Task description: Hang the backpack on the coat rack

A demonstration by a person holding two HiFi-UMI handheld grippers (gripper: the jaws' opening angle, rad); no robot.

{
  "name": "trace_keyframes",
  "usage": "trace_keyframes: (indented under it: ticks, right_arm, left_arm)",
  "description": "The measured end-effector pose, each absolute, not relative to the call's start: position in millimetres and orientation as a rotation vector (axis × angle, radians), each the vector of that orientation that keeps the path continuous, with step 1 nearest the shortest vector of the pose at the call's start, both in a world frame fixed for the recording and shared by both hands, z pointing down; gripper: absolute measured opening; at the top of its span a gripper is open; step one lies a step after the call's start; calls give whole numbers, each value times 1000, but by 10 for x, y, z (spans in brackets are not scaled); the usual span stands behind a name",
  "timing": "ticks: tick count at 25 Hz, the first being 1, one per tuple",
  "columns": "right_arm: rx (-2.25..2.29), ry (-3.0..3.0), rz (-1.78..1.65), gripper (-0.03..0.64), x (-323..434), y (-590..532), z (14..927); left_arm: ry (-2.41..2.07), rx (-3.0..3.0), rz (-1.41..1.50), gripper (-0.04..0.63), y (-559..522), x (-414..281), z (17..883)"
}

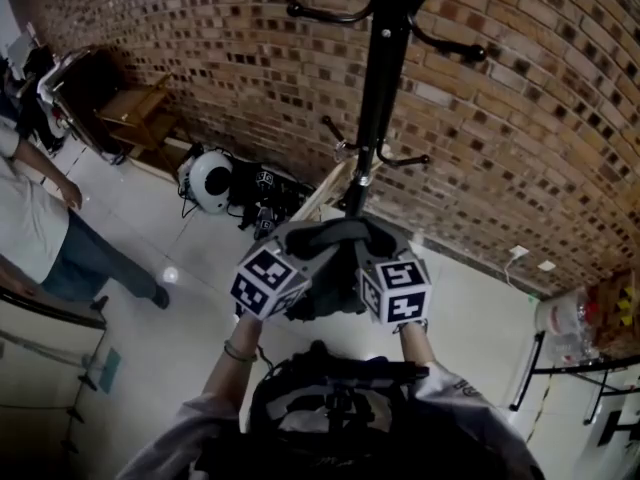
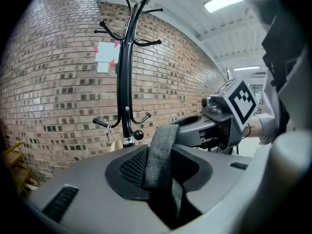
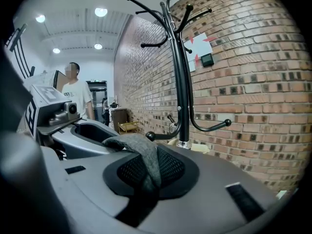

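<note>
The backpack (image 1: 335, 403) is hanging low in front of the person, close against the body, and its weight is being carried by the grey strap (image 1: 340, 231) that is arching between the two grippers. The left gripper (image 2: 157, 167) is pinching one side of that strap, its jaws standing fairly wide around the folded webbing, while the right gripper (image 3: 146, 177) is pinching the other side with a narrower gap. Both are tipping slightly downward and facing the coat rack (image 1: 378, 88), which is standing just ahead against the brick wall (image 1: 540, 148). Judging from this, the pick-up is looking finished and the carry to the rack is looking close to finished, with the strap held out as an open loop towards the pole. The hanging itself is not yet done: the strap is touching no hook. The lower hooks (image 1: 405, 160) are sitting near and a little beyond the grippers, and the upper hooks (image 1: 450, 43) are sitting well above them. What is probably remaining is lifting the loop to a chosen hook, passing it over the tip, letting the bag settle, and then opening both sets of jaws and drawing them clear
</note>
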State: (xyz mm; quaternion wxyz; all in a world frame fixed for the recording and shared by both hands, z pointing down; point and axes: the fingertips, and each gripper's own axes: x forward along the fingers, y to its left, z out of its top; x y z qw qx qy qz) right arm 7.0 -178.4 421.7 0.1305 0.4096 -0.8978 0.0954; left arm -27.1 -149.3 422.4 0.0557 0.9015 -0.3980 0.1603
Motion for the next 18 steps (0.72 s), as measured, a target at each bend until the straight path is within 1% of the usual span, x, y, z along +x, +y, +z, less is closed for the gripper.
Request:
trace_keyframes:
  ticks: [7,18]
  right_arm:
    - [1215,-2577,289,60,-10,-2035,4236]
    - [1116,-2552,264,60,-96,-2278,4342]
  left_arm:
    - [-1141,2755,524,138,-1774,-356,4246]
    - [-1146,2723,478,138,-2036,-416,4314]
